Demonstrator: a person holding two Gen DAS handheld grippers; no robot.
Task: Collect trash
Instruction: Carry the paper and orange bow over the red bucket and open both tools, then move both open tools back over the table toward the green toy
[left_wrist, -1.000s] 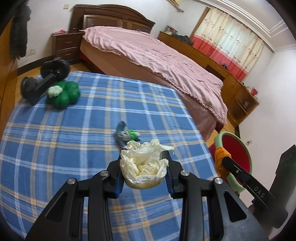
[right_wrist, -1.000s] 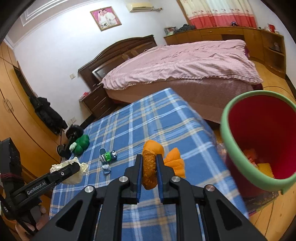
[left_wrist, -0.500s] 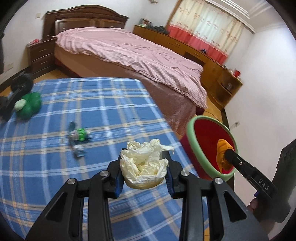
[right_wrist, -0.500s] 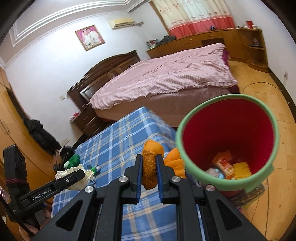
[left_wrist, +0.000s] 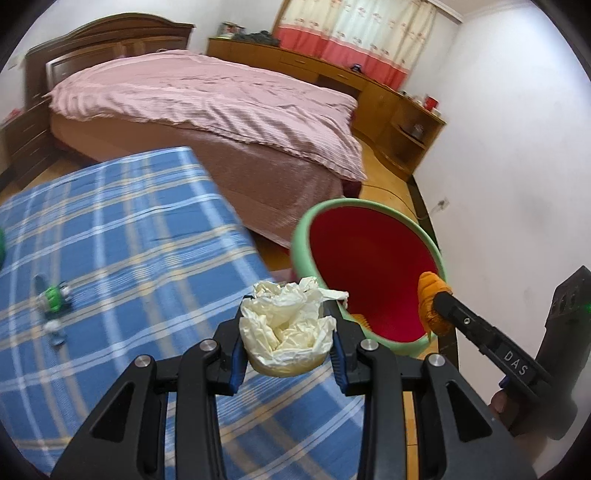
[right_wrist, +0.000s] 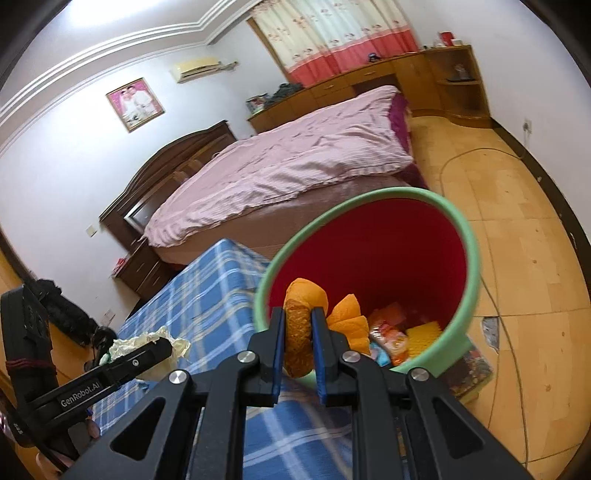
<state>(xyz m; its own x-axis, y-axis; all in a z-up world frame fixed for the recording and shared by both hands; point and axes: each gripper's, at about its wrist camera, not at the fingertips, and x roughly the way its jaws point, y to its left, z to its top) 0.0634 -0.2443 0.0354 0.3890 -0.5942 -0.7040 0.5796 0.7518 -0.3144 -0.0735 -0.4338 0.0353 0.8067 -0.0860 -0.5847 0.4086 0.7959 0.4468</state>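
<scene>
My left gripper (left_wrist: 286, 334) is shut on a crumpled cream tissue wad (left_wrist: 286, 332), held above the right edge of the blue plaid table (left_wrist: 122, 236), beside the bin. The bin (left_wrist: 303, 236) is red inside with a green rim and stands on the floor to the right. My right gripper (right_wrist: 300, 328) is shut on an orange peel (right_wrist: 300, 332) over the near rim of the bin (right_wrist: 469, 273). In the left wrist view the right gripper (left_wrist: 437, 299) and peel (left_wrist: 428, 299) hang over the bin's right rim. Wrappers (right_wrist: 391, 332) lie at the bin's bottom.
A small green toy (left_wrist: 53, 295) lies on the plaid cloth at the left. A bed with a pink cover (left_wrist: 207, 103) stands behind the table. Wooden cabinets (left_wrist: 399, 107) line the far wall. A cable (right_wrist: 480, 155) runs across the wooden floor.
Both grippers have swung right from over the table toward the bin, each keeping its load. The peel is now over the bin's mouth and the tissue wad beside its rim.
</scene>
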